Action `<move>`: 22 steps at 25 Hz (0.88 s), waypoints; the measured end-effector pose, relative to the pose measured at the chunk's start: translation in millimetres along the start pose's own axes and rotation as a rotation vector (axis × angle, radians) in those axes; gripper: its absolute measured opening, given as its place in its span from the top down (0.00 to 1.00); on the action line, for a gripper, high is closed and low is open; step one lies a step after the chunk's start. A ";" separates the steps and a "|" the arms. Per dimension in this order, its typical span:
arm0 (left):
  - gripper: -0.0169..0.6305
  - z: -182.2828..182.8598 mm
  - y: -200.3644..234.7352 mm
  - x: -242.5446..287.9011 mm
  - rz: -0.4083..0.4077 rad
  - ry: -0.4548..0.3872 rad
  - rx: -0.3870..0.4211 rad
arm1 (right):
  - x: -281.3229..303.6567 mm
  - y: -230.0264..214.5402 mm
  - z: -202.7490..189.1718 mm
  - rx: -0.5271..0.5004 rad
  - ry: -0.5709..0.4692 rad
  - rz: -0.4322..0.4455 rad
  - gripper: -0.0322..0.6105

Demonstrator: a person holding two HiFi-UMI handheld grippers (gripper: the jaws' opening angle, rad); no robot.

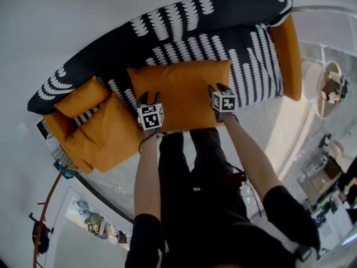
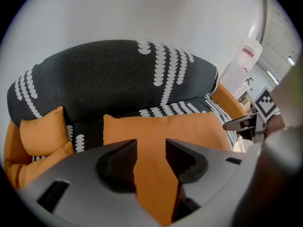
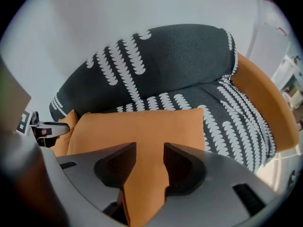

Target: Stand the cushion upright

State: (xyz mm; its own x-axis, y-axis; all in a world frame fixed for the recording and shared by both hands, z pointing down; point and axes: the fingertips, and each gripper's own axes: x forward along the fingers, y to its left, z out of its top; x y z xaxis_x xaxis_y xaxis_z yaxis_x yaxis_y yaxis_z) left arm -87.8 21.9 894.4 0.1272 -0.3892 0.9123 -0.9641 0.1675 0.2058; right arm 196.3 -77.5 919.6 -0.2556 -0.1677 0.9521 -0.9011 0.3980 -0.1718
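Note:
A large orange cushion [image 1: 181,91] lies flat on the seat of a black sofa with white leaf print [image 1: 184,21]. My left gripper [image 1: 149,97] is at the cushion's near left edge and my right gripper [image 1: 218,88] at its near right edge, both pointing steeply down. In the left gripper view the cushion [image 2: 156,126] fills the gap between the left gripper's [image 2: 151,143] jaws, which stand open around it. In the right gripper view the right gripper [image 3: 150,148] is open the same way, with the cushion [image 3: 142,124] running between its jaws.
Two more orange cushions [image 1: 106,133] [image 1: 83,96] are piled at the sofa's left end. An orange bolster [image 1: 287,54] lines its right arm. A small round table [image 1: 332,88] with things on it stands to the right. My legs are right in front of the seat.

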 end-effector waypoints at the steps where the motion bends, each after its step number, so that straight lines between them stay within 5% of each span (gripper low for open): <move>1: 0.72 -3.3 1.5 3.7 0.002 0.011 -0.007 | 4.0 -3.2 -1.9 0.003 0.008 -0.010 0.70; 15: 0.72 -38.8 7.7 36.0 0.015 0.142 0.008 | 33.8 -18.3 -33.5 -0.020 0.116 -0.057 0.63; 22: 0.83 -45.8 11.0 39.8 0.007 0.168 0.014 | 42.9 -20.8 -39.6 -0.016 0.126 -0.057 0.63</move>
State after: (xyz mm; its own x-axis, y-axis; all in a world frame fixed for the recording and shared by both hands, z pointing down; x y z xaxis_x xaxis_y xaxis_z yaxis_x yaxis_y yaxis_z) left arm -82.7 49.7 949.2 0.1568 -0.2310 0.9602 -0.9680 0.1570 0.1958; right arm 218.0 -57.2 974.0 -0.1571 -0.0766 0.9846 -0.9072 0.4051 -0.1133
